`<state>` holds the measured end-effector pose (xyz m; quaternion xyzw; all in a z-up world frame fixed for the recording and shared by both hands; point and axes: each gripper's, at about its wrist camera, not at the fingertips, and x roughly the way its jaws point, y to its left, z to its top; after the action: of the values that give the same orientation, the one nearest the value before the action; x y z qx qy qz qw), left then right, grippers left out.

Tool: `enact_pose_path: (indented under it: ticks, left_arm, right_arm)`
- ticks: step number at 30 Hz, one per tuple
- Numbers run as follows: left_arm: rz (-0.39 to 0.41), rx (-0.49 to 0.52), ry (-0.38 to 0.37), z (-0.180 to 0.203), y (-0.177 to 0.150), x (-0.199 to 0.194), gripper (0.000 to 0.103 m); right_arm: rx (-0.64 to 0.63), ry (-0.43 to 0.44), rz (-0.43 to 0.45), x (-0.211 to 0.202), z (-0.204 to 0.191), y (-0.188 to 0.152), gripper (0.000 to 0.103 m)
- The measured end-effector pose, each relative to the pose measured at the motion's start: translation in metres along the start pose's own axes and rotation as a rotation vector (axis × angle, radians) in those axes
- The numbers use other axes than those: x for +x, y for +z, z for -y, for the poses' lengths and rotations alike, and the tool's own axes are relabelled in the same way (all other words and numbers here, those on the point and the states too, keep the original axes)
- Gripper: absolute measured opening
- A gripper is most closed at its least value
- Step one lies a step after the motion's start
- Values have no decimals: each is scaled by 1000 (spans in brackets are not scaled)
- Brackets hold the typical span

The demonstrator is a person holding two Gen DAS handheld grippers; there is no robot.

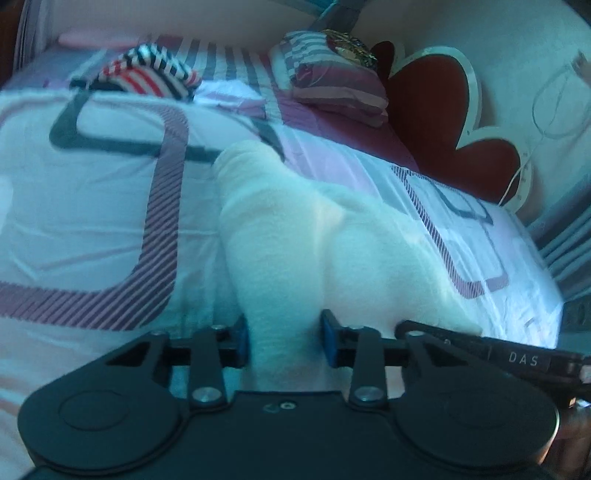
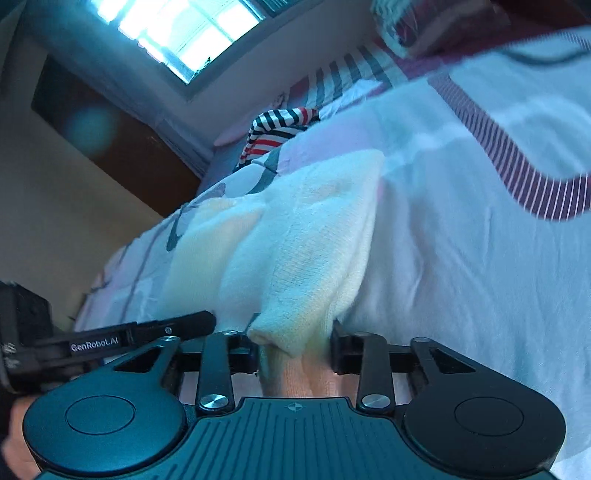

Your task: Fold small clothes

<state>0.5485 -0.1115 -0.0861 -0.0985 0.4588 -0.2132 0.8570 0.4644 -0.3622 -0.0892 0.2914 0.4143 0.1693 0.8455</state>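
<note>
We see the small white garment (image 1: 295, 229) lying on the bedspread (image 1: 92, 206), a soft knitted piece that runs straight out ahead of both claws. In the left wrist view one bunched edge of it passes between the blue pads (image 1: 241, 341) of the left gripper (image 1: 284, 341); the jaws stand narrow and the cloth fills the gap from pad to pad, so we read this as a pinch on the fabric. In the right wrist view the same garment (image 2: 295, 229) looks cream and ribbed, and a folded corner of it sits between the fingers of the right gripper (image 2: 295, 347), whose jaws are likewise narrowed and pressed in on the cloth from both sides. Each claw shows at the edge of the other's view, close alongside: the right one at the lower right of the left view, the left one at the lower left of the right view.

Farther ahead of the left claw, well beyond the garment and to its left, lies a striped red, white and dark cloth (image 1: 147, 74). Ahead and to its right rests a striped pillow (image 1: 332, 81), and beyond that a dark red flower-shaped cushion (image 1: 443, 122). In the right view a bright window (image 2: 184, 33) sits high up on the left, far beyond the bed
</note>
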Motion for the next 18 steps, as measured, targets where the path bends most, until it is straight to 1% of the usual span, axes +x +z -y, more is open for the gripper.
enact_pose_path:
  ticks: [2, 4, 10, 14, 18]
  left_arm:
    - [11, 31, 18, 6, -1, -4, 29]
    - [18, 45, 19, 9, -1, -11, 28]
    - [47, 62, 9, 8, 0, -41, 28]
    - [72, 63, 15, -2, -4, -68, 28]
    - [94, 59, 34, -23, -12, -103, 28]
  right_arm:
    - [-40, -30, 17, -3, -10, -3, 31]
    - [-75, -48, 32, -4, -19, -7, 30]
    - [-124, -46, 61, -15, -51, -11, 30]
    - [-178, -39, 75, -23, -82, -16, 30]
    - [-217, -18, 72, -20, -120, -25, 30]
